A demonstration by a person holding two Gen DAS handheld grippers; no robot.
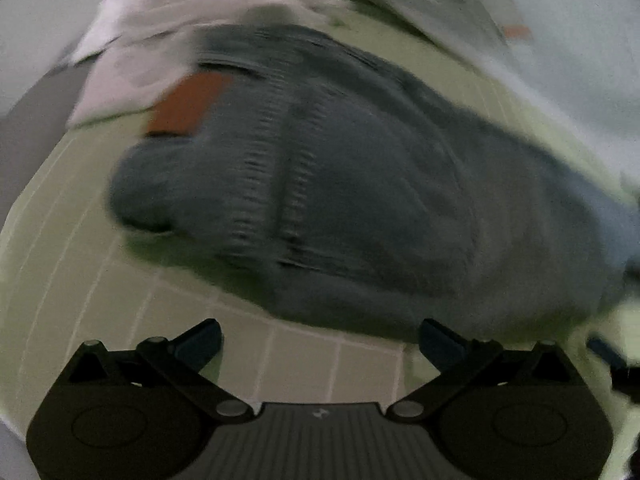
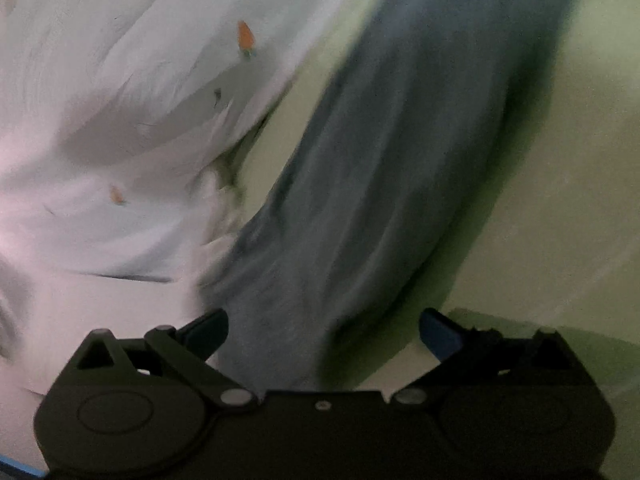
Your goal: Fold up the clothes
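Observation:
A blue-grey garment [image 1: 340, 184] with a ribbed band and an orange-red patch [image 1: 186, 106] lies bunched on the pale green gridded surface [image 1: 304, 360]. My left gripper [image 1: 320, 346] stands open just short of its near edge, with nothing between the fingers. In the right wrist view a long part of the same blue-grey garment [image 2: 380, 168] runs from the top down between the spread fingers of my right gripper [image 2: 324, 336], which is open. Both views are motion-blurred.
A pale pink cloth [image 1: 192, 32] lies heaped behind the garment at the upper left. A white cloth with small orange prints [image 2: 120, 120] fills the left of the right wrist view. Bare green surface [image 2: 560, 200] lies to the right.

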